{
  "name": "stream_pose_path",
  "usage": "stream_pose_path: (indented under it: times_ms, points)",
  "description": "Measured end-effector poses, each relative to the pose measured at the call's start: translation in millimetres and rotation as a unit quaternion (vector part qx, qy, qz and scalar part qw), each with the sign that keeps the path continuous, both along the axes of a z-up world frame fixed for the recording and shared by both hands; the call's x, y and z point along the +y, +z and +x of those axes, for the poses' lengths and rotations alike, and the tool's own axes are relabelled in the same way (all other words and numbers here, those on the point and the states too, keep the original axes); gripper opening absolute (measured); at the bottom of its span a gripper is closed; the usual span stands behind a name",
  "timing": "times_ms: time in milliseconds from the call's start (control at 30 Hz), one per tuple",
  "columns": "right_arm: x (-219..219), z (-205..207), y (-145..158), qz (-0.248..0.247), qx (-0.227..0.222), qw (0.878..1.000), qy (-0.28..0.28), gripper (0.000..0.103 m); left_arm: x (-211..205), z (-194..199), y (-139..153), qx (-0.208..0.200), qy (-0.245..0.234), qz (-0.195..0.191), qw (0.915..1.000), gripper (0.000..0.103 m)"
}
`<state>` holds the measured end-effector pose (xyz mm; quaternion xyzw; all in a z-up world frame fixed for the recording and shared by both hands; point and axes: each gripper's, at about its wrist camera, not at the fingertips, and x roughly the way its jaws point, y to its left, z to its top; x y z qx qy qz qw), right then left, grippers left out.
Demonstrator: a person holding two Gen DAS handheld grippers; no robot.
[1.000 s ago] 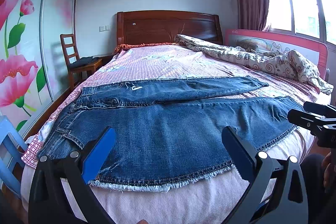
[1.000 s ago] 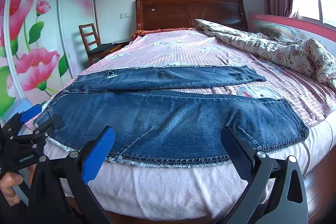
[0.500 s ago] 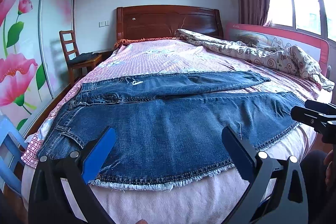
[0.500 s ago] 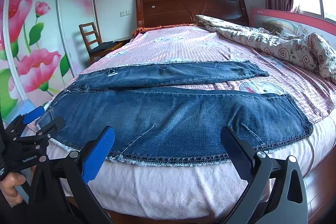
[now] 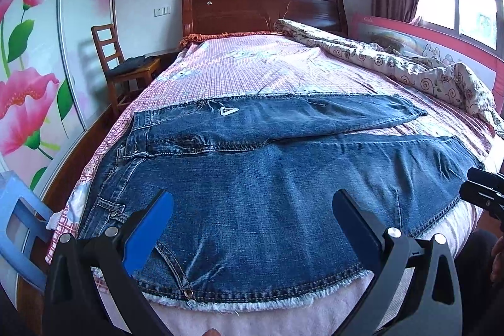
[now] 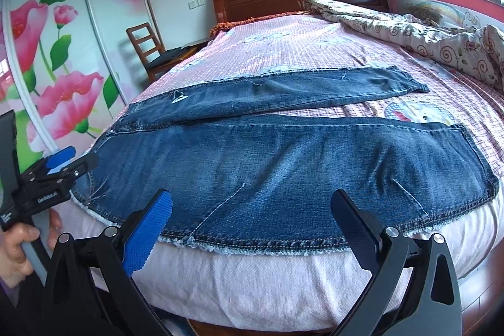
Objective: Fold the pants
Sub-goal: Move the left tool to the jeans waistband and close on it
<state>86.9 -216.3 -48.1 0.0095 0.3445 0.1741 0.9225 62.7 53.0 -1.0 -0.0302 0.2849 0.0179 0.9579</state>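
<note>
Blue denim pants [image 5: 267, 178] lie flat across the foot of the bed, waistband at the left, both legs stretched to the right, the far leg narrower; they also show in the right wrist view [image 6: 283, 159]. My left gripper [image 5: 252, 219] is open and empty, just above the frayed near hem towards the waist. My right gripper [image 6: 250, 216] is open and empty over the near leg's hem. The left gripper shows at the left edge of the right wrist view [image 6: 60, 166], near the waistband corner. The right gripper shows at the right edge of the left wrist view [image 5: 482, 188], by the leg cuff.
The bed [image 5: 252, 65] has a pink checked sheet and a wooden headboard [image 5: 261, 5]. A crumpled quilt [image 5: 409, 65] lies along the right side by a pink rail. A wooden chair [image 5: 123, 65] and a blue stool [image 5: 22, 219] stand at the left by flowered wardrobe doors.
Both grippers have moved closer to the bed and lower over the pants' near hem. Both stay open. The pants have not moved.
</note>
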Motion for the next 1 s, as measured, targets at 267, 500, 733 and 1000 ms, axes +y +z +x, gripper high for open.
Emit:
stream_pose_path:
  times_ms: [267, 500, 733, 1000]
  points:
    - [20.6, 25.9, -10.6, 0.018, 0.042, 0.998, 0.043, 0.100, 52.6, 55.6, -7.9, 0.061, 0.002, 0.003, 0.9982, 0.101]
    - [38.8, 52.4, -22.1, 0.037, 0.070, 0.995, 0.063, 0.100, 131.1, 130.6, -15.0, 0.132, 0.001, -0.003, 0.9912, 0.101]
    - [59.8, 80.8, -28.3, 0.044, 0.085, 0.992, 0.077, 0.100, 190.8, 210.2, -33.2, 0.190, 0.022, 0.009, 0.9815, 0.101]
    - [74.8, 98.1, -28.5, 0.052, 0.086, 0.991, 0.087, 0.100, 245.8, 282.3, -65.6, 0.214, 0.037, -0.097, 0.9713, 0.101]
